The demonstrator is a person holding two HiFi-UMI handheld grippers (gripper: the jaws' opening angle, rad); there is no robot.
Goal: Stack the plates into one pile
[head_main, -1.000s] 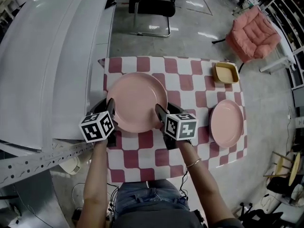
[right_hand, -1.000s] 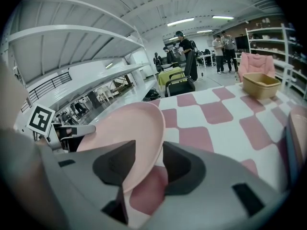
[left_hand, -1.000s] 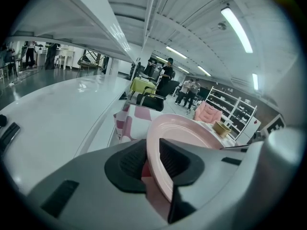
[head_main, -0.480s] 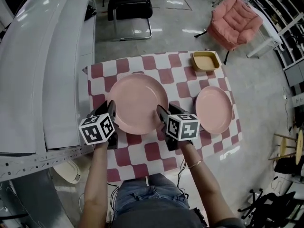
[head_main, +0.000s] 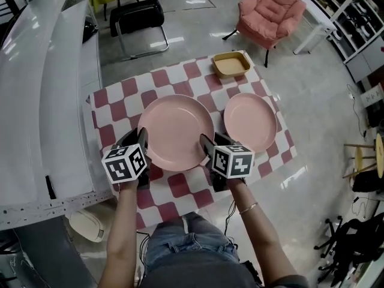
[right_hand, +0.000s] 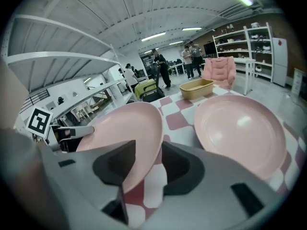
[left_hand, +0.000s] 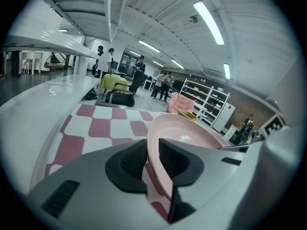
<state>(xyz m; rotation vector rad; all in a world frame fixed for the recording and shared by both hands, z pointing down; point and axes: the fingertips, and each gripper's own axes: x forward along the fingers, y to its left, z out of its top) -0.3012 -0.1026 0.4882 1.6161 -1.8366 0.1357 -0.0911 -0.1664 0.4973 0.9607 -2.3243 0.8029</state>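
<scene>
Nearest the camera, the person's two forearms reach forward from the lap to the big pink plate [head_main: 175, 131], one gripper on each side of it. On the plate's near-left rim the left gripper [head_main: 142, 139] has its two black jaws drawn narrow on the rim, one pad above and one below the edge. On the plate's near-right rim the right gripper [head_main: 207, 144] clamps the same way, its jaws pinched on the thin pink edge. Under the plate lies a red-and-white checked cloth [head_main: 111, 110] that covers the table. Whether the plate rests on the cloth or hangs just above it cannot be told.

Just right of the big plate, with a narrow strip of cloth between them, a smaller pink plate [head_main: 250, 122] lies flat on the cloth, apart from both grippers. Beyond the big plate and to its right, a shallow yellow square dish [head_main: 231, 64] sits at the cloth's far edge. Left of the big plate runs a long white counter [head_main: 36, 89]. Farther off beyond the plate, on the grey floor, stand a black chair [head_main: 139, 17] and a pink armchair [head_main: 269, 8].
</scene>
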